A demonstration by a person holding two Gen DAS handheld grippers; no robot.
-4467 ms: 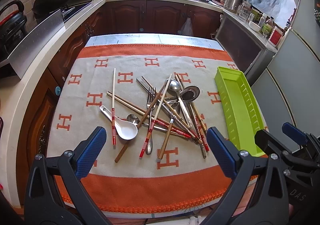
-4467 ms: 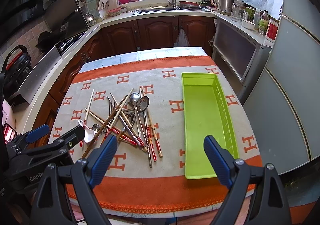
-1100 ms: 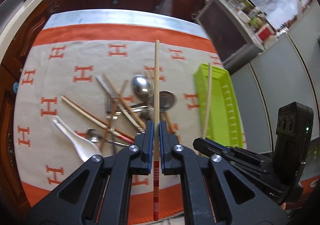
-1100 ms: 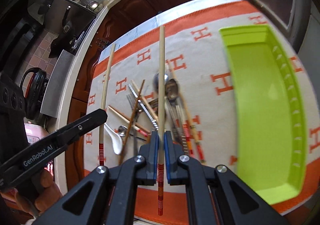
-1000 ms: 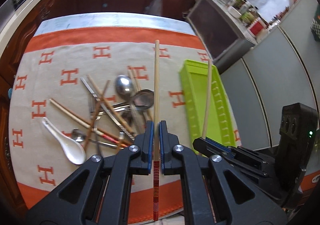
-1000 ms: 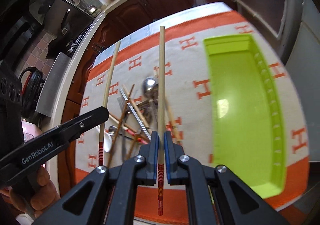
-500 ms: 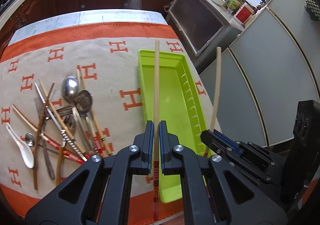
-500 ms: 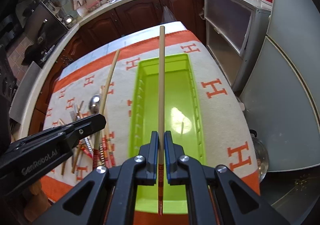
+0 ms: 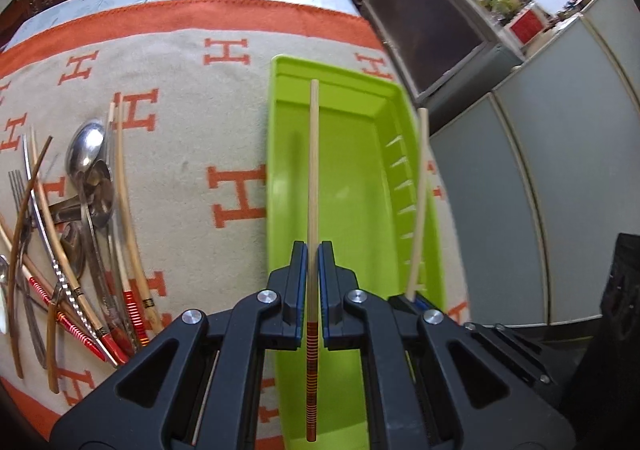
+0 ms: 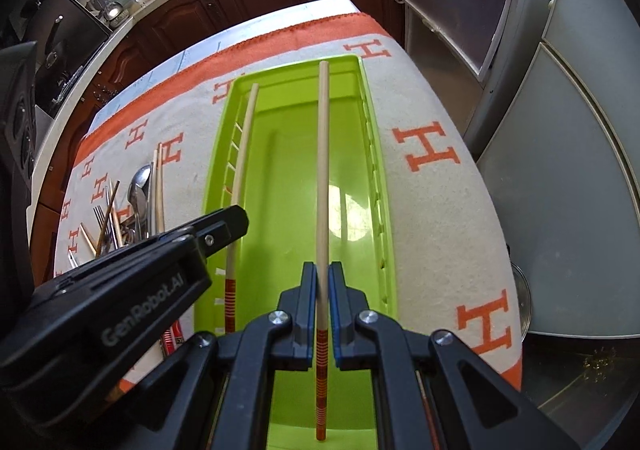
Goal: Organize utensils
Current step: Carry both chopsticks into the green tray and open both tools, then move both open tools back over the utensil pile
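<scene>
1. My left tongs (image 9: 313, 282) are clamped on a pale chopstick (image 9: 313, 185), pointing ahead over the green tray (image 9: 280, 153).
2. My right tongs (image 10: 323, 306) pinch a second chopstick (image 10: 322, 169), also above the tray, just beside the first.
3. The remaining utensils (image 9: 84, 217) lie heaped on the orange-and-beige cloth (image 9: 192, 137), left of my left tongs.

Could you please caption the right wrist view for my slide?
Right hand-held gripper holds a chopstick over the green tray.

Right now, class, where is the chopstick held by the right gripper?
In the right wrist view, the chopstick is clamped in the right gripper, pointing lengthwise over the green tray, right of the left gripper's chopstick.
</scene>
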